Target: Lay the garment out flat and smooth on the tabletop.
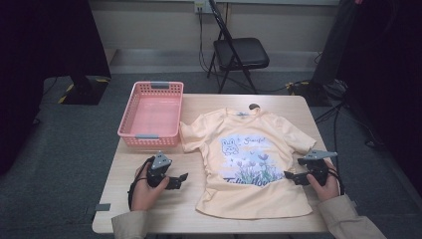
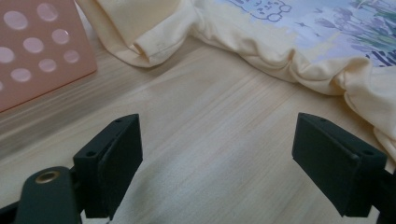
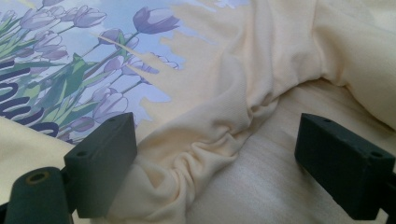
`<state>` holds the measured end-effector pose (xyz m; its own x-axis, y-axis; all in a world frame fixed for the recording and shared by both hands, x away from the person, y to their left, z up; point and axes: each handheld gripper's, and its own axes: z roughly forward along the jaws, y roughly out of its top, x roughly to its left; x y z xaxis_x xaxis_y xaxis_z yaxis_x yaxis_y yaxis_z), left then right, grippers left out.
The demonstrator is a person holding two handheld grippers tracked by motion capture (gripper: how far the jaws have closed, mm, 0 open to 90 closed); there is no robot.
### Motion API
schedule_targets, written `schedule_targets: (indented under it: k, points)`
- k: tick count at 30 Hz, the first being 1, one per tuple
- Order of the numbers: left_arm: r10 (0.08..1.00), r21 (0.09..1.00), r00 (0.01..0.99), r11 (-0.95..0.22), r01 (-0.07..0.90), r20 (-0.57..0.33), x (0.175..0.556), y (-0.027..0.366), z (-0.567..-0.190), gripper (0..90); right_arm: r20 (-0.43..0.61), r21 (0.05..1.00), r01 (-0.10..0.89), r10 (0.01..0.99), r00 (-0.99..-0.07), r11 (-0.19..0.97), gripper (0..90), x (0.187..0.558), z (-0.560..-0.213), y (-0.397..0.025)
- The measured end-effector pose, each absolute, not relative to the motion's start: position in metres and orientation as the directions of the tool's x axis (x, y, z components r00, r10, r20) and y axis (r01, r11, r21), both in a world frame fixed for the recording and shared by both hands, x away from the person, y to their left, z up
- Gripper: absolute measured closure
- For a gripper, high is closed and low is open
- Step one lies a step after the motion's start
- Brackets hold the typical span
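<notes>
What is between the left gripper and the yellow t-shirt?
Only bare wooden table lies between the open left gripper and the t-shirt; the left gripper view shows this.

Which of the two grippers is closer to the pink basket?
Left. The left gripper sits just in front of the pink basket; the right gripper is across the T-shirt, at its far edge.

High view: fixed above the person's side, looking forward and down over the whole table (image 1: 149,209), with floor and a chair (image 1: 239,55) beyond. Left gripper view: low and close over bare wood, facing the shirt (image 2: 289,56) edge and basket (image 2: 37,51) wall. Right gripper view: equally close at the shirt's (image 3: 224,93) opposite edge; all three share the shirt (image 1: 249,159).
</notes>
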<state>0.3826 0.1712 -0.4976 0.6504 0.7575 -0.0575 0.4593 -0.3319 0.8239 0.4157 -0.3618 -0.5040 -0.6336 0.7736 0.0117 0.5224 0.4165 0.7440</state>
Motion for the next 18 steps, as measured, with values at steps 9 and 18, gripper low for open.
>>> schedule_targets:
  k: [9,18]
  points:
    - [0.773,0.816,0.632,-0.333,0.474,-0.052,0.3834,0.1773,-0.5027,15.9,0.012,0.744,0.523,0.774,-0.634,0.416,12.0,0.4156,-0.5039,-0.3618]
    - [0.782,0.809,0.622,-0.339,0.481,-0.042,0.3837,0.1796,-0.5063,15.8,0.012,0.744,0.523,0.773,-0.634,0.417,12.0,0.4157,-0.504,-0.3618]
